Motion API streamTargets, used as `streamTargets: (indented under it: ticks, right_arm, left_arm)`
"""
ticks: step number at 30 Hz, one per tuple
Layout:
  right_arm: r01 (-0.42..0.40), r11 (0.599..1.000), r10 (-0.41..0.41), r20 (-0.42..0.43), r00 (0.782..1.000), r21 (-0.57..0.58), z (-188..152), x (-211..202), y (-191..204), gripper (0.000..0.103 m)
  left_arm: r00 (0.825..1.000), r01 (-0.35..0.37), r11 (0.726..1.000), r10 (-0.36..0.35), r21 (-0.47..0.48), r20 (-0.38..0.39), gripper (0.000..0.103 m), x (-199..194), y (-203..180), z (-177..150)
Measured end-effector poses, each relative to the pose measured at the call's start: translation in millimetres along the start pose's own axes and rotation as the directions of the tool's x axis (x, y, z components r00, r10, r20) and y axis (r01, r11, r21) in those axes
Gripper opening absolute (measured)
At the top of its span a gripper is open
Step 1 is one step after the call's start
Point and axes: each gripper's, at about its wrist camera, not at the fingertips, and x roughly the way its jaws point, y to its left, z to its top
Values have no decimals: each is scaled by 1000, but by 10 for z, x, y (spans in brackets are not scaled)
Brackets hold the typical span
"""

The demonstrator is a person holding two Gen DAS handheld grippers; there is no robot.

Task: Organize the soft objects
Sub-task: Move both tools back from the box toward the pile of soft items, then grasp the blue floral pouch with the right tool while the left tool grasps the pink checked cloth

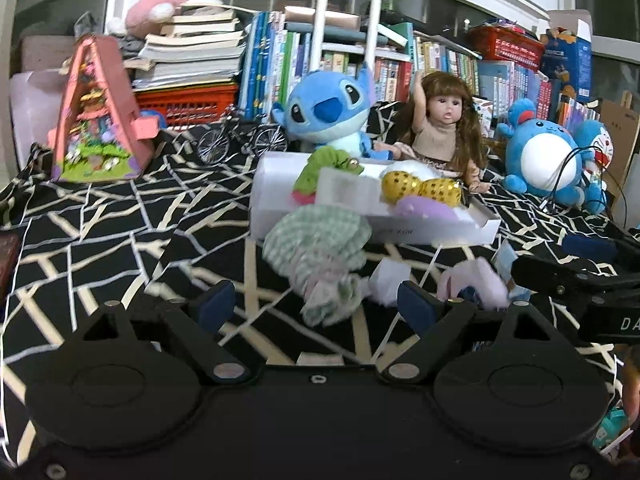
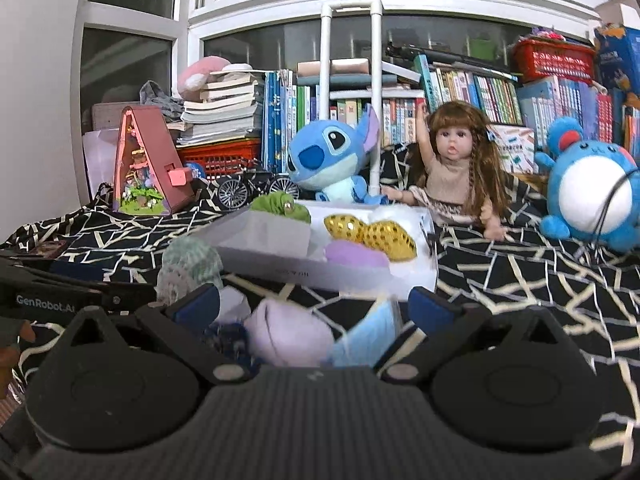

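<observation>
Black cloth with pale lines (image 1: 120, 232) is lying under both tongs. Left gripper (image 1: 316, 308) is gaping wide, released, around a green checked scrunchie (image 1: 320, 248). Right gripper (image 2: 316, 306) is standing open over a lilac scrunchie (image 2: 288, 332). Beyond, a white box (image 2: 360, 276) is holding a gold sequin piece (image 2: 372, 236).

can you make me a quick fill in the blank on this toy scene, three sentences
1. The gold sequined item lies inside the white ____.
2. The doll sits with one arm ____.
3. The left gripper has its jaws ____ around the green checked cloth.

Missing words: box; raised; open
</observation>
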Motion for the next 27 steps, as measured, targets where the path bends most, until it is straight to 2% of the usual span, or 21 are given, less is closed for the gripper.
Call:
streamTargets:
  ticks: [6, 17, 27]
  right_arm:
    - [-17, 1000, 17, -16, 1000, -13, -145, -40, 55, 103]
    - [-22, 999, 20, -60, 998, -43, -329, -33, 170, 103]
    - [-44, 998, 39, -92, 995, -55, -385, -7, 238, 103]
  left_arm:
    - [1000, -20, 999, 19, 35, 13, 88, -98, -12, -152]
    - [1000, -16, 998, 17, 54, -18, 87, -110, -61, -305]
    - [999, -6, 999, 7, 36, -40, 78, -133, -19, -361]
